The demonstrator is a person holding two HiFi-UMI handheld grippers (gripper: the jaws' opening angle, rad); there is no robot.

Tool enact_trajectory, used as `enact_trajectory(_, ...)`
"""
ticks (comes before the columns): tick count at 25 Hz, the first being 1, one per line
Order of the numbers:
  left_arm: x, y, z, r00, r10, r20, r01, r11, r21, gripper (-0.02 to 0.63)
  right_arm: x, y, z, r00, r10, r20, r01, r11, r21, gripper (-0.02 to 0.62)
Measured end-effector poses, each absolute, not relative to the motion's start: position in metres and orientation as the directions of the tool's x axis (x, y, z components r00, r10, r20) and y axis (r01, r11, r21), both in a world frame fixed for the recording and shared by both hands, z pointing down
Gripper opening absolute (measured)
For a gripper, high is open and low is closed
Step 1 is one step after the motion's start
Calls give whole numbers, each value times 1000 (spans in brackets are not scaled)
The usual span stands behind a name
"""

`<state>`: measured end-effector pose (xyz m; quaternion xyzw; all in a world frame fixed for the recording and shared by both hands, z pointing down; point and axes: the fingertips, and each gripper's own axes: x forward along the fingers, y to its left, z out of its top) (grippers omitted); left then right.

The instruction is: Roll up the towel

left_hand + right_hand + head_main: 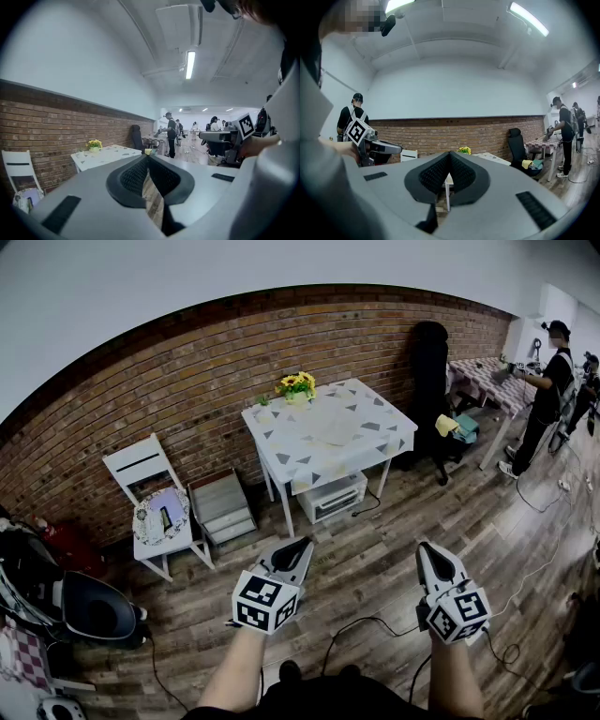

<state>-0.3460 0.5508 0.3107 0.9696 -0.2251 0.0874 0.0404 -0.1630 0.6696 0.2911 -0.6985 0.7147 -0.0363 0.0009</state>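
Low in the head view, either side of centre, I hold both tools out over the floor. My left gripper (300, 547) has smooth grey shells and black pads with a dimpled grid, and those pads press together at the tip with nothing between them. My right gripper (431, 557) is built the same and is just as tightly closed and just as empty. Each carries a white cube printed with black square markers.

Below and around them runs a wooden floor (375, 568) of long brown planks, with thin black cables (544, 568) looping across it at the lower right.

Further up, near the middle of the frame, stands a square table (375, 442) on slim white legs, its top white with scattered grey triangles. A pale, flat patch near its middle looks like the towel (333, 427), well apart from both grippers. It is too small for me to tell its weave. Yellow flowers (297, 383) sit at the table's far corner, and a boxy white appliance (330, 498) sits underneath.

To the upper left is a white slatted chair (141, 465) against a rough red brick wall (187, 362). A black padded office chair (431, 381) stands at the upper right, and beyond it a person (548, 390) in dark clothes.
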Motion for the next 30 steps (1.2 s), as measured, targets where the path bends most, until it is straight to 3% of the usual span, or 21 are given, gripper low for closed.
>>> enact_trajectory(14,-302,572,317,882,-421,214,-432,-902,5,20,-124,696,301,7,-998,69,-998,-10,-56,15)
enact_trajectory(30,-260,551,338,839,-497,220,-514,-857,23,20,-74,693,332,-44,-991,124,-995,33,-95,48)
